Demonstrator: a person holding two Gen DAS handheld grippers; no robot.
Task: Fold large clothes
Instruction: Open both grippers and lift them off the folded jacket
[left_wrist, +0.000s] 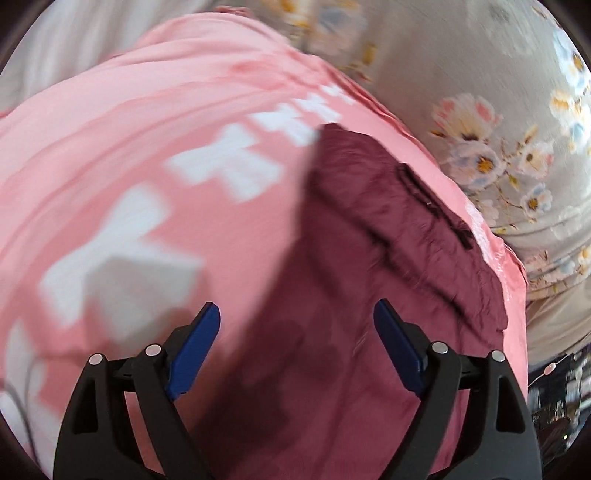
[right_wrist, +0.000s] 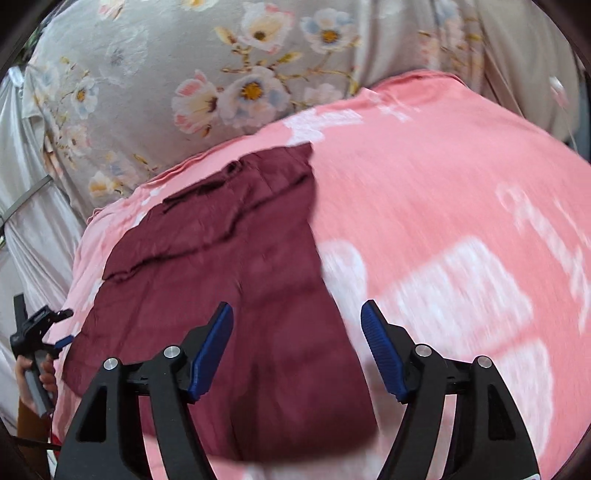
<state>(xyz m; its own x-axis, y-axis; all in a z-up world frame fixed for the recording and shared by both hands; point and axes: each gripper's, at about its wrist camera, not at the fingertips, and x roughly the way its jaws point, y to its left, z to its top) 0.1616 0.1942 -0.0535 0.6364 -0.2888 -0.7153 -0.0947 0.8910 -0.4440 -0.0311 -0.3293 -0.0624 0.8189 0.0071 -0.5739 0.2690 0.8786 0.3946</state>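
A dark maroon garment (left_wrist: 369, 295) lies spread on a pink sheet (left_wrist: 129, 129) printed with white blocky shapes, its cloth creased into long ridges near the far end, where a dark seam or pocket slit shows. The pink sheet covers a bed with a grey floral cover (left_wrist: 480, 92) beyond it. The left gripper (left_wrist: 297, 332) hovers over the garment's near part with its jaws wide apart, holding nothing. The right gripper (right_wrist: 297, 328) hangs above the garment's right edge, likewise spread wide and empty. Both views are blurred.
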